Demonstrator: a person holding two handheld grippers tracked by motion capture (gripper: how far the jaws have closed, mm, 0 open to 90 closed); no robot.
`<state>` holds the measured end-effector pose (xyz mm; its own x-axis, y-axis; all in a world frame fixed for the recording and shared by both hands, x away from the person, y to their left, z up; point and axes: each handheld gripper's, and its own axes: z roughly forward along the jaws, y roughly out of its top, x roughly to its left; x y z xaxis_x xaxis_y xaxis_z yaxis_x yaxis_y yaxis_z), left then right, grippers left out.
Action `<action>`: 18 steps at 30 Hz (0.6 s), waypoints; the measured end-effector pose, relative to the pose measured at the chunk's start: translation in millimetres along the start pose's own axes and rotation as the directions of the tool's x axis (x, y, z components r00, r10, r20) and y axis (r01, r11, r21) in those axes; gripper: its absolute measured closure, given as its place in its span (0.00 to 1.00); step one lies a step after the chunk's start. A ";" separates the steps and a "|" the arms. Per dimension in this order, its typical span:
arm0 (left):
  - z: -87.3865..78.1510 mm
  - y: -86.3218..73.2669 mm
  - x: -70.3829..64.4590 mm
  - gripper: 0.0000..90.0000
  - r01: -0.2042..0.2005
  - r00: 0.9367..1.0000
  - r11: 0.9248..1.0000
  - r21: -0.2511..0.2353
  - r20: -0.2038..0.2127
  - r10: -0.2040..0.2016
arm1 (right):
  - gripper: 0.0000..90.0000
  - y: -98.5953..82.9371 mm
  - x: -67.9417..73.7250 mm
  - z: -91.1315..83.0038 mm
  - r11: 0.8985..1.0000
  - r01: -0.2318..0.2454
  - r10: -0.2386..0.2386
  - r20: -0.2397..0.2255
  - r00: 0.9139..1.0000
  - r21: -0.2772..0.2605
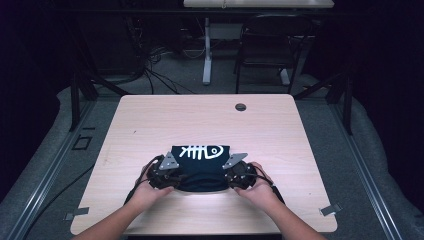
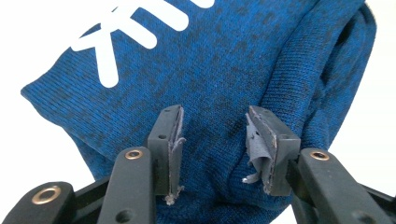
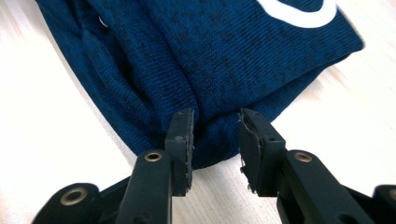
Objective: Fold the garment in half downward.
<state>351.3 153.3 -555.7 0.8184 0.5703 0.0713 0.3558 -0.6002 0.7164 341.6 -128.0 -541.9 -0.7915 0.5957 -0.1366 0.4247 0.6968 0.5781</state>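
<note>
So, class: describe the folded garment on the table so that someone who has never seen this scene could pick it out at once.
Start at the pale wooden table and look to its near edge, between the person's two hands. There lies a folded dark blue knit garment, flanked by the left hand-held gripper and the right hand-held gripper. Its white fish-skeleton print sets it apart.

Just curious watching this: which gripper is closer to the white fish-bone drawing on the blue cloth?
Left, slightly. The left gripper sits just below the drawing's tail end on the blue cloth; the right gripper is at the cloth's near right corner, a bit further from it.
</note>
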 end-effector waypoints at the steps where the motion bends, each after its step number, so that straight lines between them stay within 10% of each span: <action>1: -1.9 0.1 0.1 0.61 0.003 1.000 1.000 -0.004 -0.002 -0.003 | 0.72 -0.3 -0.5 -2.2 1.000 0.000 0.000 0.005 1.000 -0.008; 18: -47.3 -30.8 15.0 0.56 0.151 0.986 0.981 -0.126 -0.047 -0.157 | 0.64 -15.0 -4.1 -30.3 0.990 -0.095 0.097 0.009 0.995 -0.105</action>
<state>331.3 206.9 -543.8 0.7302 0.6831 -0.0102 0.4152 -0.4319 0.8007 325.1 -153.0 -525.7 -0.7429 0.6637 -0.0869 0.4498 0.5912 0.6694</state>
